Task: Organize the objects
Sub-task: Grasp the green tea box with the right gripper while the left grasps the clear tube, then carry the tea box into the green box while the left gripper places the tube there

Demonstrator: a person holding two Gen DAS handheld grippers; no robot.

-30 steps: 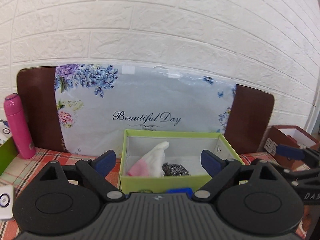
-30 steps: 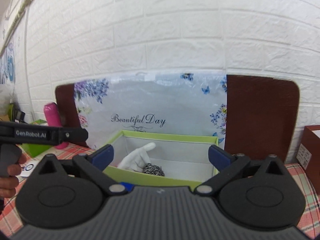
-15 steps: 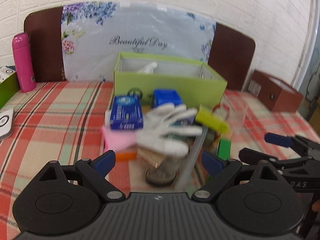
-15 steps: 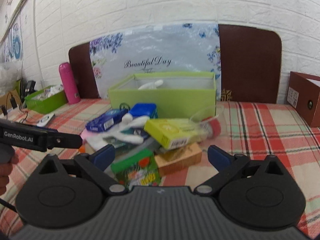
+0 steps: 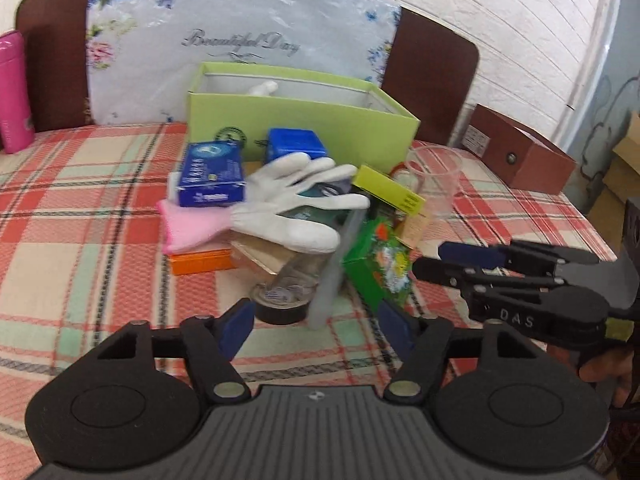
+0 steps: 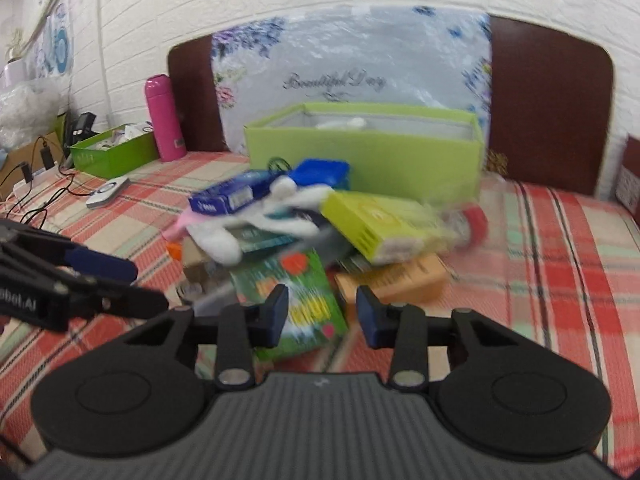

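Note:
A heap of objects lies on the plaid tablecloth in front of an open green box (image 5: 304, 120). On it are a white glove with a pink cuff (image 5: 288, 208), a blue carton (image 5: 210, 176), a yellow-green carton (image 5: 390, 190), a green flowery box (image 5: 380, 264), a clear cup (image 5: 434, 176) and a roll of dark tape (image 5: 282, 300). My left gripper (image 5: 316, 328) is open and empty, just short of the tape. My right gripper (image 6: 322, 314) is open and empty, its jaws narrowed, over the green flowery box (image 6: 296, 300). A second white glove pokes out of the green box (image 6: 360, 148).
A pink bottle (image 6: 164, 118) and a small green tray (image 6: 116, 152) stand at the back left, with cables and a white device (image 6: 108, 192) near them. A brown box (image 5: 520, 156) sits at the right. A floral bag (image 5: 240, 44) leans on a dark chair back.
Both grippers have pulled back from the green box and tipped down onto the heap. Both sets of jaws have narrowed, the right more than the left.

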